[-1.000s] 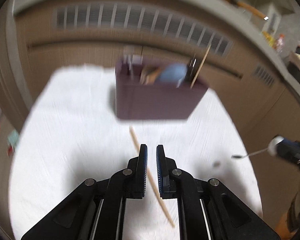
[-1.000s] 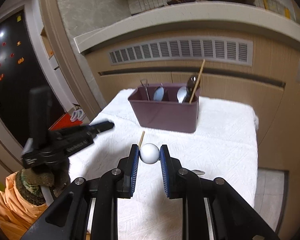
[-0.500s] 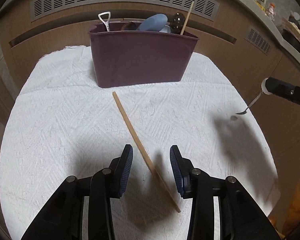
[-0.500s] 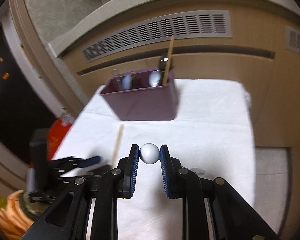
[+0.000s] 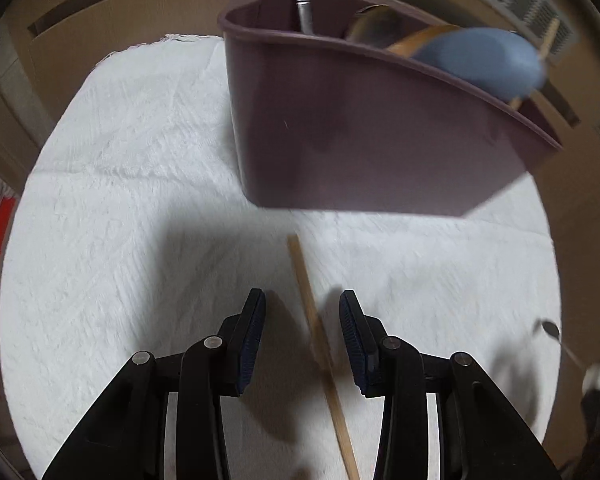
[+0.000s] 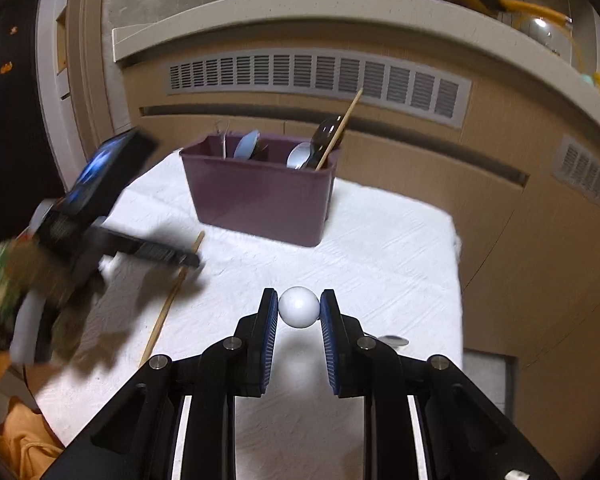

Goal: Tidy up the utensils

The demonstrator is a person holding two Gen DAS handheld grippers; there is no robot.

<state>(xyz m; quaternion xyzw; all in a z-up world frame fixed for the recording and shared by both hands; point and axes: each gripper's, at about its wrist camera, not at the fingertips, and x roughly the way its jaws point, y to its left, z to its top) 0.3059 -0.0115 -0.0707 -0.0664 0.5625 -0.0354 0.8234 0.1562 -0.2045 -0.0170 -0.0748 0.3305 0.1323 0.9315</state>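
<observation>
Left gripper [image 5: 302, 320] spread wide, low over the white cloth [image 5: 120, 200], a wooden chopstick [image 5: 320, 352] lying between its fingers, touching neither. Just beyond stands the purple utensil box [image 5: 360, 148]. Right gripper [image 6: 299, 307] pinches a spoon's white ball end [image 6: 299, 306], level, well back from the box.
</observation>
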